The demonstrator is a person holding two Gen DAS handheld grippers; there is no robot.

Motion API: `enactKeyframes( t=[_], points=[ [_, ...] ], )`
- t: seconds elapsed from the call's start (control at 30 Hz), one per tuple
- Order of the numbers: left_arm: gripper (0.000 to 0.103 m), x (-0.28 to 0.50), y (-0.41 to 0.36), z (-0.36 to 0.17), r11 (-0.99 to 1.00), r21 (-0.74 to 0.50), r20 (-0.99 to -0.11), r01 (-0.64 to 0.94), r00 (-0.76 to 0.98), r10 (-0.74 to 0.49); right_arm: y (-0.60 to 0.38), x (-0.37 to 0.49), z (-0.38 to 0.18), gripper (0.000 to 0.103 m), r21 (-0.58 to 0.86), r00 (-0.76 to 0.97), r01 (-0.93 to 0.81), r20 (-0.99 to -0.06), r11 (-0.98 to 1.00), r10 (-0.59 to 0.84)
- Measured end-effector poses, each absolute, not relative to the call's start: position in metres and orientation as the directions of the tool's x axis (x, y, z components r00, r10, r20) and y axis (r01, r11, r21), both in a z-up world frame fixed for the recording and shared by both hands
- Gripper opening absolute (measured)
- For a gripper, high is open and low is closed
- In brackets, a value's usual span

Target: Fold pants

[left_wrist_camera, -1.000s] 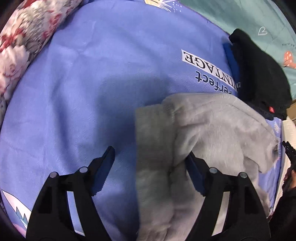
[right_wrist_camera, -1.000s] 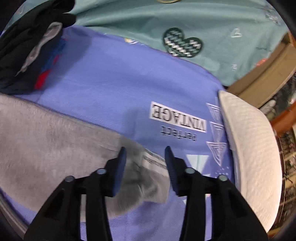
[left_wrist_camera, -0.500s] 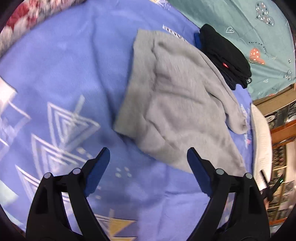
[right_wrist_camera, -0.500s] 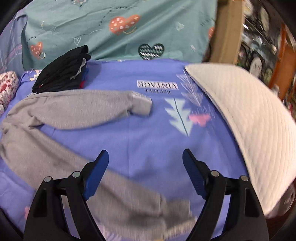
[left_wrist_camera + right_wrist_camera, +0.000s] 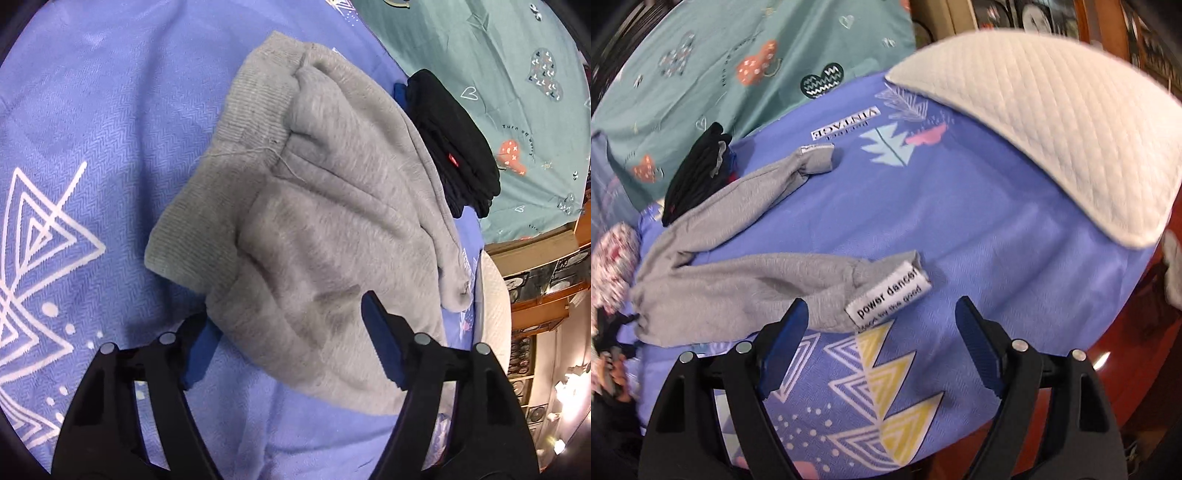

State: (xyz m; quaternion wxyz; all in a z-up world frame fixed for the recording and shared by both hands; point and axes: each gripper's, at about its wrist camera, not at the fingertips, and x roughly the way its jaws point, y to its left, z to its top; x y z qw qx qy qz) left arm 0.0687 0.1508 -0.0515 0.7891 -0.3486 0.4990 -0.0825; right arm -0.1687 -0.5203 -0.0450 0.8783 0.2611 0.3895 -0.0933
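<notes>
Grey fleece pants [image 5: 325,221] lie spread on the blue patterned bedspread [image 5: 92,129]. In the left wrist view the ribbed waistband faces me, and my left gripper [image 5: 291,347] is open and empty, hovering over the near hip edge. In the right wrist view the two legs [image 5: 746,273] splay apart. The near leg's cuff carries a white "power dancer" label [image 5: 890,295]. The far cuff [image 5: 818,162] lies further back. My right gripper [image 5: 882,332] is open and empty, just short of the near cuff.
A stack of folded black clothes [image 5: 454,144] sits beyond the pants, also in the right wrist view [image 5: 694,170]. A white quilted pillow [image 5: 1045,133] lies at the right. A teal sheet [image 5: 720,66] lies behind. The bed's wooden edge [image 5: 1126,350] is at the right.
Both grippers let go of the pants, opened wide and pulled back. The pants now lie flat with legs apart. The right gripper has come down toward the near cuff.
</notes>
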Motion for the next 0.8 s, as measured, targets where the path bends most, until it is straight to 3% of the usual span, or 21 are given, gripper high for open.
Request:
enactKeyframes(
  t=[0.1,0.17,0.23,0.27,0.3,0.33,0.4,0.63,0.7,0.8],
  points=[
    [0.073,0.07,0.142,-0.049,0.77,-0.604,-0.746,-0.204,0.485,-0.457,-0.518,-0.154,-0.063,0.082,0.516,0.67,0.327,-0.717,0.791,0.19],
    [0.08,0.077,0.137,-0.049,0.776,-0.598,-0.75,-0.202,0.483,-0.452,-0.512,-0.138,-0.072,0.081,0.579,0.662,0.303,-0.699,0.757,0.27],
    [0.08,0.081,0.135,-0.049,0.766,-0.608,-0.741,-0.207,0.494,-0.454,-0.506,-0.123,-0.071,0.076,0.534,0.654,0.312,-0.721,0.786,0.231],
    [0.065,0.082,0.135,-0.048,0.758,-0.619,-0.73,-0.206,0.507,-0.458,-0.506,-0.117,-0.072,0.058,0.516,0.652,0.326,-0.73,0.792,0.207],
    [0.015,0.081,0.136,-0.045,0.755,-0.628,-0.717,-0.188,0.517,-0.468,-0.509,-0.113,-0.073,0.027,0.528,0.662,0.324,-0.719,0.785,0.21],
    [0.014,0.087,0.128,-0.04,0.758,-0.631,-0.713,-0.167,0.511,-0.48,-0.511,-0.109,-0.072,0.02,0.546,0.677,0.307,-0.701,0.78,0.224],
    [0.014,0.078,0.13,-0.022,0.764,-0.633,-0.688,-0.128,0.546,-0.478,-0.514,-0.111,-0.056,0.017,0.541,0.723,0.274,-0.661,0.795,0.201],
    [0.014,0.01,0.155,0.05,0.771,-0.636,-0.61,-0.033,0.633,-0.477,-0.515,-0.143,0.023,0.015,0.525,0.857,0.139,-0.489,0.84,0.164],
    [0.014,-0.003,0.162,0.043,0.779,-0.623,-0.645,-0.066,0.607,-0.464,-0.514,-0.152,0.025,0.015,0.499,0.846,0.142,-0.509,0.855,0.157],
    [0.016,-0.013,0.172,-0.002,0.798,-0.585,-0.736,-0.147,0.51,-0.445,-0.517,-0.155,-0.014,0.015,0.486,0.764,0.192,-0.619,0.853,0.181]
  ],
)
